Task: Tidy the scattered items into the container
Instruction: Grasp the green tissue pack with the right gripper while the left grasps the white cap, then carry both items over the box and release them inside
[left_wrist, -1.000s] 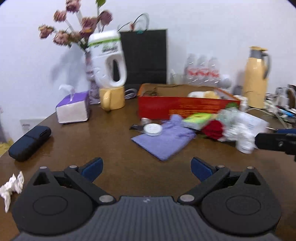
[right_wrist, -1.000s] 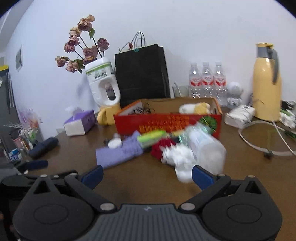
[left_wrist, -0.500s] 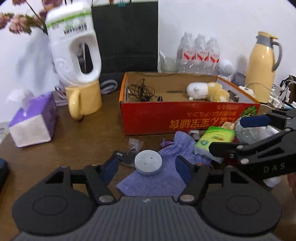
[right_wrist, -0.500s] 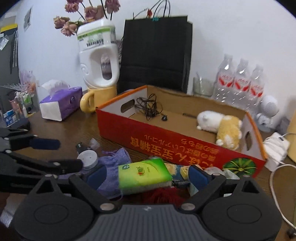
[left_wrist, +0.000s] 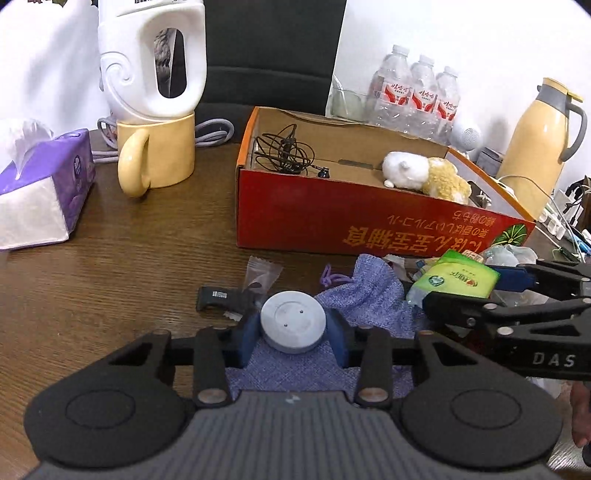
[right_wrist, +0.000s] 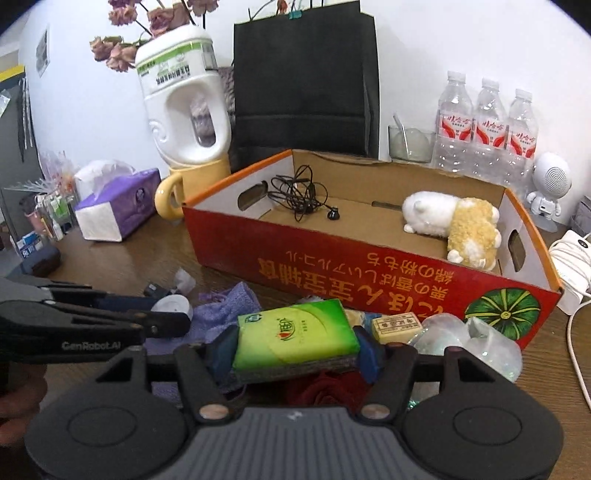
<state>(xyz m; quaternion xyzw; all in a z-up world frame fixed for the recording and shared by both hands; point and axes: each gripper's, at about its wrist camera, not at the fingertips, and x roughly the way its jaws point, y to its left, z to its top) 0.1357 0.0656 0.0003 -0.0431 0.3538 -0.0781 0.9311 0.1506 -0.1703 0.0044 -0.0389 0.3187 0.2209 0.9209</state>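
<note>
The red cardboard box (left_wrist: 332, 221) stands open on the wooden table, also in the right wrist view (right_wrist: 369, 273); it holds a black cable and a plush toy. My left gripper (left_wrist: 293, 334) is shut on a round white disc (left_wrist: 293, 321) lying on a purple cloth pouch (left_wrist: 369, 291). My right gripper (right_wrist: 295, 349) is shut on a green tissue pack (right_wrist: 295, 332), which also shows in the left wrist view (left_wrist: 458, 278). A red rose (right_wrist: 325, 391) lies under it. A crumpled clear bottle (right_wrist: 469, 343) and a small tan block (right_wrist: 397, 325) lie beside it.
A yellow mug (left_wrist: 155, 155) with a white jug on it, a purple tissue box (left_wrist: 44, 192), a black bag, water bottles (right_wrist: 484, 125) and a yellow thermos (left_wrist: 535, 147) ring the box. A small black clip (left_wrist: 218, 297) and a clear wrapper (left_wrist: 262, 273) lie left of the pouch.
Both grippers have moved in toward the clutter and closed: the left onto the white disc, the right onto the green tissue pack.
</note>
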